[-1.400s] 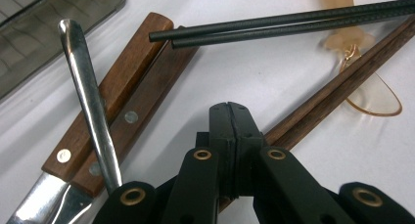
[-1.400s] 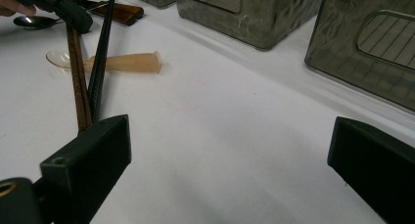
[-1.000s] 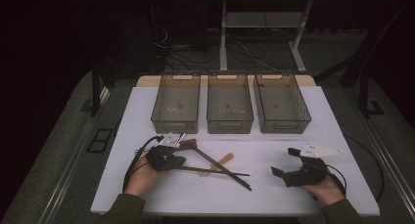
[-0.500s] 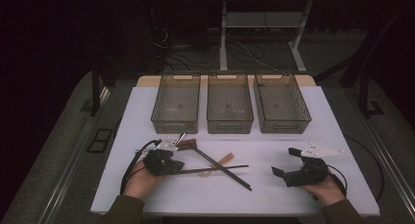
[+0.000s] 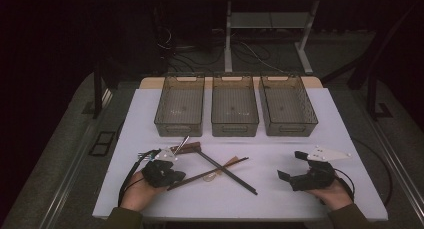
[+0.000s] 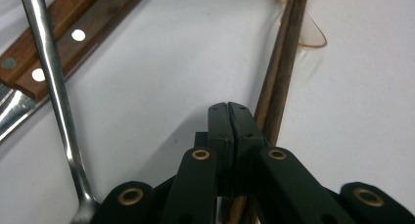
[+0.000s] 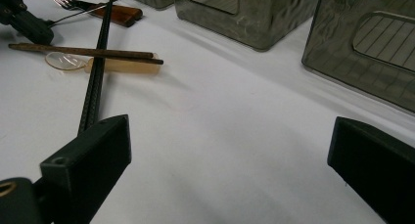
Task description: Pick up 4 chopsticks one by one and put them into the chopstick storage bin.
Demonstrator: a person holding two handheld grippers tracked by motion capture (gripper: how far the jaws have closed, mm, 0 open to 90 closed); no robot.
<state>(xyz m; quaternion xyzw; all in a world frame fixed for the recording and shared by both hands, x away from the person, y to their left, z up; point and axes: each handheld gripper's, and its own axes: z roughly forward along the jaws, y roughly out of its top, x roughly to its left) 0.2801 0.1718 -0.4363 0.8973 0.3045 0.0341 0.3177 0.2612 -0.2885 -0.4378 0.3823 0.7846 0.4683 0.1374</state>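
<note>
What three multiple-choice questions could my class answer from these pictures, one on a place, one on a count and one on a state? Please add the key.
1. Where do the brown chopsticks lie?
A. on the white table
B. in the middle bin
C. on the floor

2. How many bins stand in a row at the far side of the table?
A. two
B. three
C. five

3. How do the jaws of the left gripper stand?
A. wide apart
B. closed on a fork
C. shut, with nothing between them

Key:
1 A, they lie on the white top, crossed by the black chopsticks.
2 B, the high view shows three bins side by side.
3 C, the left gripper view shows the two pads pressed together beside the brown chopsticks.
</note>
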